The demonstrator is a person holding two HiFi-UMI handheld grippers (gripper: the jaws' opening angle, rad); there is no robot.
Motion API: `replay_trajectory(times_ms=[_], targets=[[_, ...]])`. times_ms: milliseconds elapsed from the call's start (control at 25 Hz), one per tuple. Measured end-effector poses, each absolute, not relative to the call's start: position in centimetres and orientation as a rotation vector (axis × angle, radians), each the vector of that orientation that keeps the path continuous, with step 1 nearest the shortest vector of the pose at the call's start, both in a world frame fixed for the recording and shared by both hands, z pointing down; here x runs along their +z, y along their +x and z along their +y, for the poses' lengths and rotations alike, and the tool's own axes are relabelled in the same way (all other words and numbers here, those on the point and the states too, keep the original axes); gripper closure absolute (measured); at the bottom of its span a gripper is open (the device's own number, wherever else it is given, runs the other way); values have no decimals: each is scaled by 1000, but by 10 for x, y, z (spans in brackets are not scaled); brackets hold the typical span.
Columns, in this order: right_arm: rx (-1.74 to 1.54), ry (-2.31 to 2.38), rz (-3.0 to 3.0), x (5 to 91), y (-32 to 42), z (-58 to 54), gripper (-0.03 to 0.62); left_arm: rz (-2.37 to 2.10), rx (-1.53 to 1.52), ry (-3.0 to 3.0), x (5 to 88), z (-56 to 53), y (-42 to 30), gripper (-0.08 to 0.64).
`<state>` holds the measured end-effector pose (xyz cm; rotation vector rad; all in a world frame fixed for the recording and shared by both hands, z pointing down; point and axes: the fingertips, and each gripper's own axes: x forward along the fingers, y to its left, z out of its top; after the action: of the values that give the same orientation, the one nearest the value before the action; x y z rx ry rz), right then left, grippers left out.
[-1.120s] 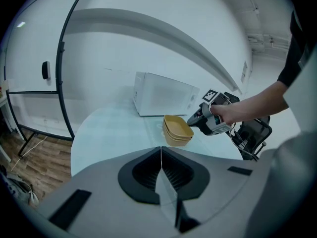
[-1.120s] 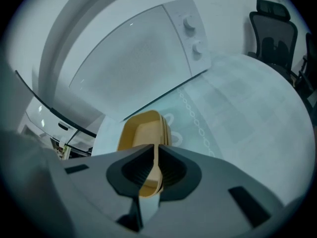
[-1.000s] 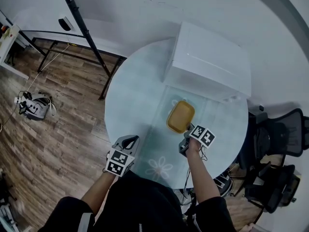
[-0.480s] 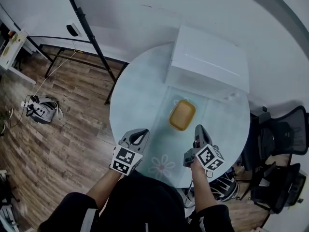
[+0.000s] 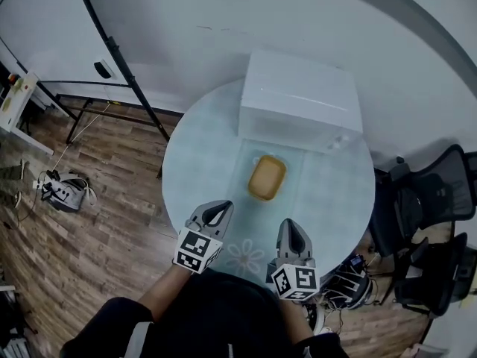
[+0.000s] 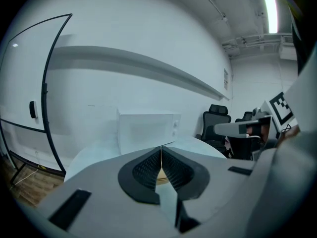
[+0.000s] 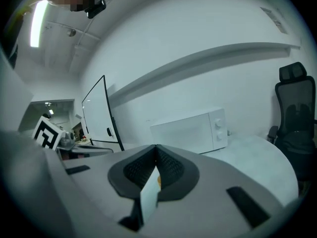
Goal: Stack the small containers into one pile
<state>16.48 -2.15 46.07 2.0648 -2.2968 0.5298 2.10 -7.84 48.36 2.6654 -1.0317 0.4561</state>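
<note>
A round, pale table [image 5: 197, 162] fills the middle of the head view, standing on a wooden floor [image 5: 89, 230]. At its far side stands a white microwave [image 5: 298, 99], its knobs toward the right. Dark office chairs [image 5: 421, 207] stand off the table's right edge, and a black-framed board stand [image 5: 112, 58] leans up on the left.

A yellow container [image 5: 266, 177], rectangular with rounded corners, lies on the table just in front of the microwave, near the middle. Whether it is one piece or several nested together cannot be told from here.

The left claw [image 5: 218, 213] hovers over the near left edge of the table, well apart from the container. In the left gripper view its ribbed pads [image 6: 148, 168] meet with nothing between them. The right claw [image 5: 291, 233] hangs beside it at the near edge, also clear of the container. In the right gripper view its jaws are pressed together and empty, with the microwave beyond them.
</note>
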Motion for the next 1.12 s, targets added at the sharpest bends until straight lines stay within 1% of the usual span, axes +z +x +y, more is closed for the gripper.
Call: replay_trajectory(times_ms=[320, 1120], targets=[[586, 2015, -2232, 485, 169, 1, 569, -1003, 489, 2665, 492, -63, 31, 546], [594, 1984, -2231, 486, 159, 1, 569, -982, 508, 2649, 498, -54, 25, 546]])
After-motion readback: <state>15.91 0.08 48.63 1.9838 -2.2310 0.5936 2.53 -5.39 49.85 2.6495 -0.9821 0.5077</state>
